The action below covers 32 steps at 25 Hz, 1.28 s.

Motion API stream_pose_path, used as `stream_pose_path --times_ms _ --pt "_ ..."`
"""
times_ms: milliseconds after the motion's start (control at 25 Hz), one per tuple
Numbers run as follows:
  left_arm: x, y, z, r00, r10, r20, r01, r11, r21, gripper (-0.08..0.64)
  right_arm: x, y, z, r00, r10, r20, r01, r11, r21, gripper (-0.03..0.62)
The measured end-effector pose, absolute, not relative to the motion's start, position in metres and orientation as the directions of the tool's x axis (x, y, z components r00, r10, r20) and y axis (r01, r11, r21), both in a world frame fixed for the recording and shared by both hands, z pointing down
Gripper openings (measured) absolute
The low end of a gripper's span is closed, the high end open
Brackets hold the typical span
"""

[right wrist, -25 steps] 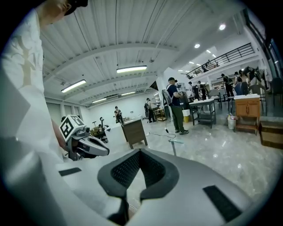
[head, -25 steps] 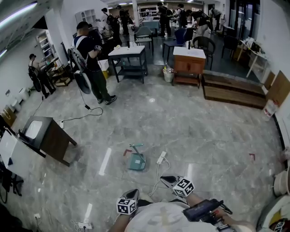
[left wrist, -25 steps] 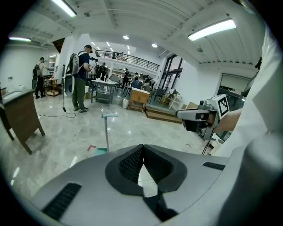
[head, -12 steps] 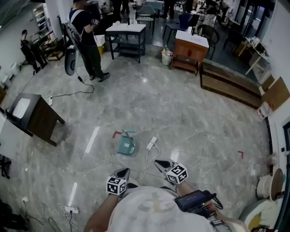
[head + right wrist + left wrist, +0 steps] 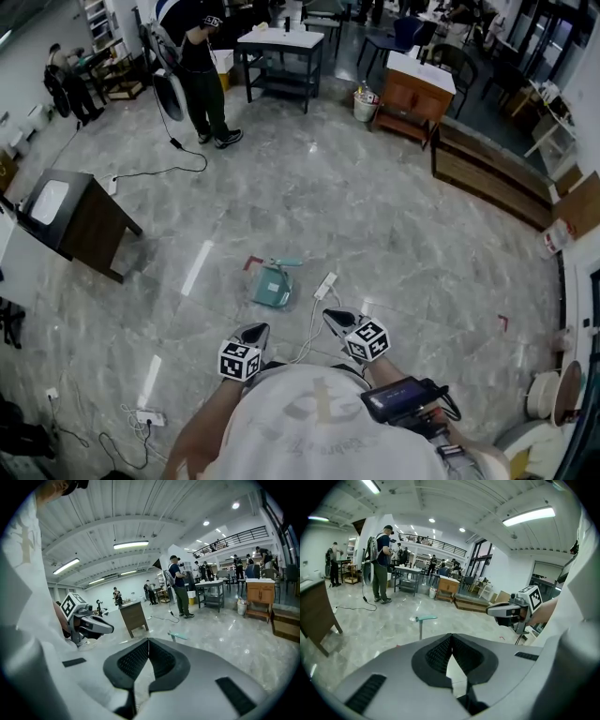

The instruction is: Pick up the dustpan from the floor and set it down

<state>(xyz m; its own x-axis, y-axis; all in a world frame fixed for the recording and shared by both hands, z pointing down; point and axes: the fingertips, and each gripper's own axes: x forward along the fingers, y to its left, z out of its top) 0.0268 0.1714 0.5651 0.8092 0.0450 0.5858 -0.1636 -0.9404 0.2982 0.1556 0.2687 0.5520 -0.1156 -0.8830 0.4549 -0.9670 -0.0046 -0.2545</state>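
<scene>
Tongs: left tongs [image 5: 255, 332] and right tongs [image 5: 334, 320] pressed shut, empty, over glossy marble floor [image 5: 375, 216] near flat teal dustpan [image 5: 272, 287].

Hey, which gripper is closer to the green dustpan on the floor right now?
Left. The left gripper sits just short of the dustpan, pointing at it; the right gripper is off to its right, by the white power strip.

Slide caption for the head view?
Left claw and right claw, both shut and empty, short of the teal dustpan.
</scene>
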Motion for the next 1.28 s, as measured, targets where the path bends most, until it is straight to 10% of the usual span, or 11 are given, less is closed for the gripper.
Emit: stream_pose_path --times_ms 1280 --pt "-0.040 0.063 0.590 0.754 -0.240 0.612 -0.540 -0.757 0.368 0.012 0.156 0.103 0.595 -0.357 -0.711 0.605 -0.934 0.287 -0.213 0.017"
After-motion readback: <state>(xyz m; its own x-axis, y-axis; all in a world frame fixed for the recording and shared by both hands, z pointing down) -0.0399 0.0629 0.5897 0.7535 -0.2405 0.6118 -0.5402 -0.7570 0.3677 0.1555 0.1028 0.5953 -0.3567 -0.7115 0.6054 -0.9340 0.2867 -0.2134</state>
